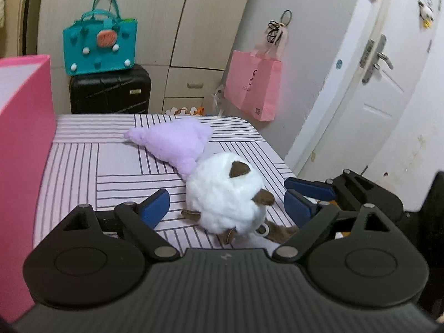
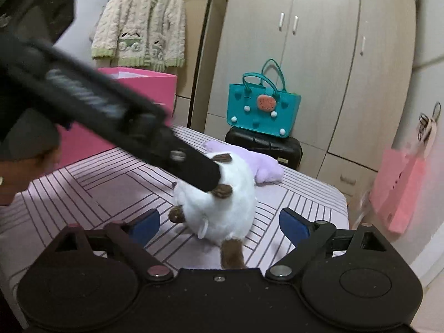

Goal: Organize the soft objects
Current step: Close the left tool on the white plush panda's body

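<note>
My left hand-held gripper [image 1: 224, 205] and right hand-held gripper [image 2: 219, 222] look matte black, ribbed, with silver pivot screws and seemingly blue pads [image 1: 155, 206].

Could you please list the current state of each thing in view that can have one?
Left gripper: open, straddling the toy.
Right gripper: open.
Fluffy white plush toy with brown patches: lying on the striped bed, ungripped.
Lilac plush toy: lying behind it.
Pink storage box: open-topped.
Beige wardrobe doors: closed.
White door: closed.

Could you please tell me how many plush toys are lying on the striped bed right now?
2: a white plush toy near the bed's front edge, and a purple plush toy just behind it, touching it. Others may be hidden inside the pink box.
</note>
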`<state>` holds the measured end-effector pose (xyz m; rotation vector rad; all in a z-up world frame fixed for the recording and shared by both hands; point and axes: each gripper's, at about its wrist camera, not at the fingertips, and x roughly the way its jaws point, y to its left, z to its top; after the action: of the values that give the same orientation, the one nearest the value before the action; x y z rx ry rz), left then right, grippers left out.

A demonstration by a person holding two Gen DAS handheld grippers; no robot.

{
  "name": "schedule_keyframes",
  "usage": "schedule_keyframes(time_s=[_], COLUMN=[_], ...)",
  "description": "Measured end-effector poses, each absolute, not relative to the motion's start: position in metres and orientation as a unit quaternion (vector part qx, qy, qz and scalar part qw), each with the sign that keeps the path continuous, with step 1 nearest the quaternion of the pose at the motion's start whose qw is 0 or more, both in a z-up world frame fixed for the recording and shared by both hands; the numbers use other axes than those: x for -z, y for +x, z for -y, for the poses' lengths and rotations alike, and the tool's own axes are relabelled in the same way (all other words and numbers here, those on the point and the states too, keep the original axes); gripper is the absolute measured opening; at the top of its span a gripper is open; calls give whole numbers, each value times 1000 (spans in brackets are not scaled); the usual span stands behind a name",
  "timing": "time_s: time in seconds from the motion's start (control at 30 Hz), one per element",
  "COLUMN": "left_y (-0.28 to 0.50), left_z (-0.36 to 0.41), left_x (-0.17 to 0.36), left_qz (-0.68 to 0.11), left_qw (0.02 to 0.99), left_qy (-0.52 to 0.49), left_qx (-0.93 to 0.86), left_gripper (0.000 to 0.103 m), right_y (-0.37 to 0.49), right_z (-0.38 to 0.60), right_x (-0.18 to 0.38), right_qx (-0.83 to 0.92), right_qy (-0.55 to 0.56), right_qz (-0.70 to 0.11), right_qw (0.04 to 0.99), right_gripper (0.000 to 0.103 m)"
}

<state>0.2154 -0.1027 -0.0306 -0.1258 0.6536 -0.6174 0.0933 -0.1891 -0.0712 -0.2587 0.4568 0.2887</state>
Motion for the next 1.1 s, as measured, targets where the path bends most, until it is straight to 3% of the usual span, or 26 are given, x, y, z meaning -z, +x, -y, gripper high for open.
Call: schedule_keyframes(time_s=[0.23,0.5,0.57,0.63,0.83,1.1], left_y=[215,222,223,226,228,229], left_z=[110,111,112,111,109,103], left_x=[37,45,49,52,59,63], left_qz=[-277,-273,-274,-281,-287,-294], left_qw=[927,920,917,912,904,899], left_qy=[-10,-51,-60,-77,-104,-131], left_qx=[254,276,283,290,301,297], left_gripper=[93,90,86,74,62,59], right_y=[114,129,131,130,126,126], right_z=[202,219,219,216,210,192], right_x=[68,77,79,79,80,81], right_qx=[-148,-160,-155,-146,-150,-115], right_qy=[-79,10,23,26,35,-6], right_qz=[-253,-289,-298,-295,-289,-282], right_qw=[953,944,941,944,945,953], right_gripper=[95,94,94,93,73,66])
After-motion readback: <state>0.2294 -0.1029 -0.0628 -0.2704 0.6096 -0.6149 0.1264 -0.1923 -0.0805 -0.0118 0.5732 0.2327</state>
